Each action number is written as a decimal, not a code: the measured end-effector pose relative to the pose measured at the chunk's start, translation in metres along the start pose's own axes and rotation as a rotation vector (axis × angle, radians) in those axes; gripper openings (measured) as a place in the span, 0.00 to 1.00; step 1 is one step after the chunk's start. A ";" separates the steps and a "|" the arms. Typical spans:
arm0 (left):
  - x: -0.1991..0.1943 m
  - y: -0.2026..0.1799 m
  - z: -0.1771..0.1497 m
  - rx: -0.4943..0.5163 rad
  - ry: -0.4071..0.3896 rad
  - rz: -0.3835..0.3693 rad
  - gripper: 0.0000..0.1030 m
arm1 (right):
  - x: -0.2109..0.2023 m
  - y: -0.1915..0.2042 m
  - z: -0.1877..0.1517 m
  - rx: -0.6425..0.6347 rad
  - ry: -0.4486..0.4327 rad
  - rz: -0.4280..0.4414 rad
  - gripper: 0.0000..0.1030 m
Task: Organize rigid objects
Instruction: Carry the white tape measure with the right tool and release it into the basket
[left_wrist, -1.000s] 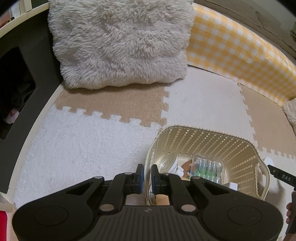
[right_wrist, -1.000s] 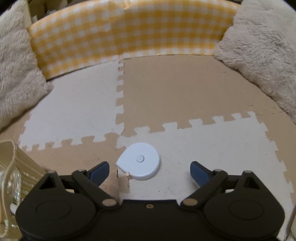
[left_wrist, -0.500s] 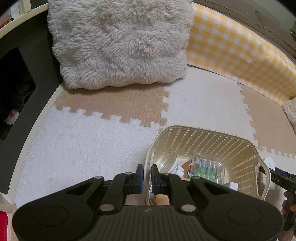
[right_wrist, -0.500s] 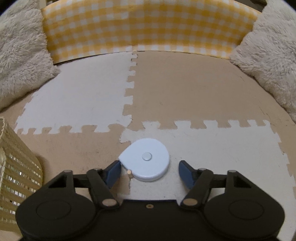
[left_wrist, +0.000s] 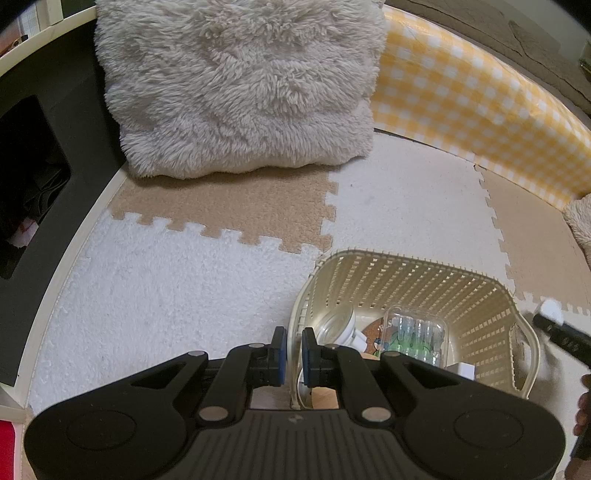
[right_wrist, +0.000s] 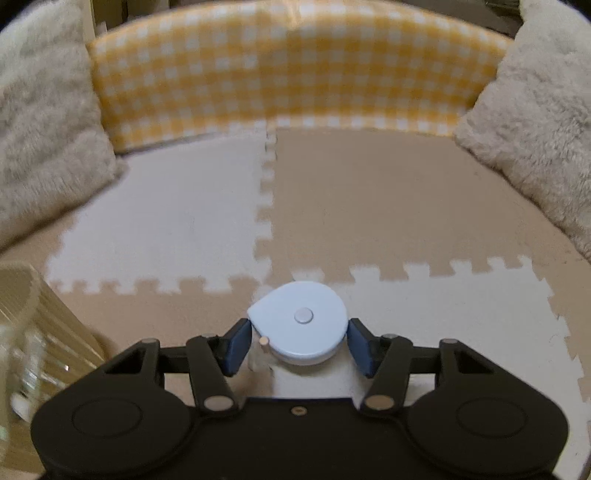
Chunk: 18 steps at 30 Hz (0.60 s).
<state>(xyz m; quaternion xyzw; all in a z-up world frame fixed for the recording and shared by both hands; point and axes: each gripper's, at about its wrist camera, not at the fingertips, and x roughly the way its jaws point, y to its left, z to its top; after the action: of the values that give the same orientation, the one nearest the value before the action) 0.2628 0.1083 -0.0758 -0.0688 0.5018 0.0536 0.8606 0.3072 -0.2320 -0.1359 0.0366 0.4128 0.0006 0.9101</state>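
As its jaws close, right tool brackets tape measure.

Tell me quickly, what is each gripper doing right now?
Left gripper: shut on the basket rim.
Right gripper: jaws closing around the white tape measure, pads at its sides.

Tape measure on floor mat, right of basket; case in basket; cushion far left.

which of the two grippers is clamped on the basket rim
The left gripper: its blue pads pinch the cream basket by its near rim. The right gripper is closing around the white teardrop-shaped tape measure out on the foam mat.
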 end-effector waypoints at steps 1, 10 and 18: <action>0.000 0.000 0.000 0.000 0.000 0.000 0.08 | -0.007 0.002 0.004 0.005 -0.021 0.018 0.56; 0.000 0.000 0.000 0.000 0.000 0.000 0.08 | -0.070 0.033 0.022 -0.026 -0.152 0.168 0.56; 0.000 0.000 0.000 0.001 -0.001 0.000 0.08 | -0.105 0.074 0.021 -0.080 -0.155 0.319 0.56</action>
<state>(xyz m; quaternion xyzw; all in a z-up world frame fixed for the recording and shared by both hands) 0.2626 0.1085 -0.0761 -0.0682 0.5016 0.0535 0.8608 0.2561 -0.1631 -0.0386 0.0653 0.3302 0.1586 0.9282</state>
